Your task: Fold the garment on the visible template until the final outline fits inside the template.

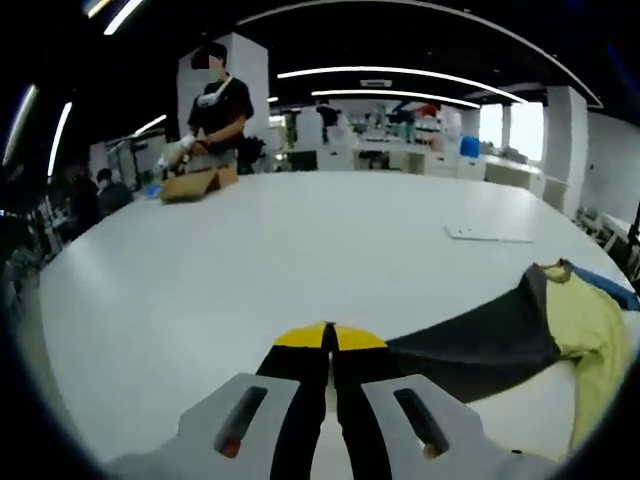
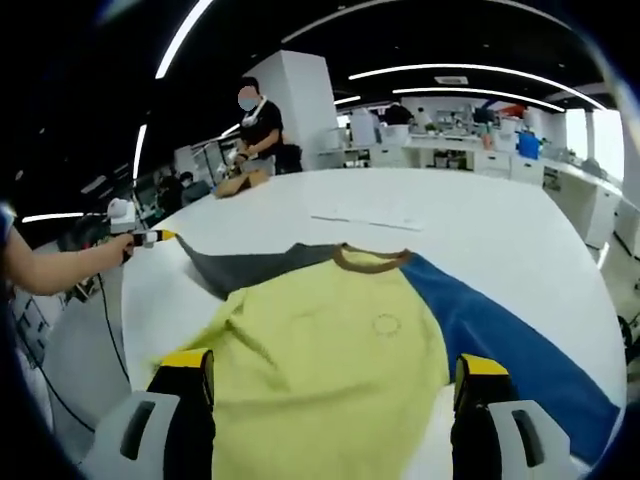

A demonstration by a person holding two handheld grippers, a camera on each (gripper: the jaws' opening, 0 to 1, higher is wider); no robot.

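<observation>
Yellow garment (image 2: 330, 350) with grey and blue sleeves, brown collar.

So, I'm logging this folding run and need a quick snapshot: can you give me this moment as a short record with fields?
Garment: T-shirt, yellow body, one dark grey sleeve, one blue sleeve, brown collar, lying spread out
Surface: white table
Left gripper: jaws shut on the tip of the grey sleeve, pulling it outward
Right gripper: open, jaws either side of the yellow body
Template: white sheet beyond the collar
Background: person at the far table edge
</observation>
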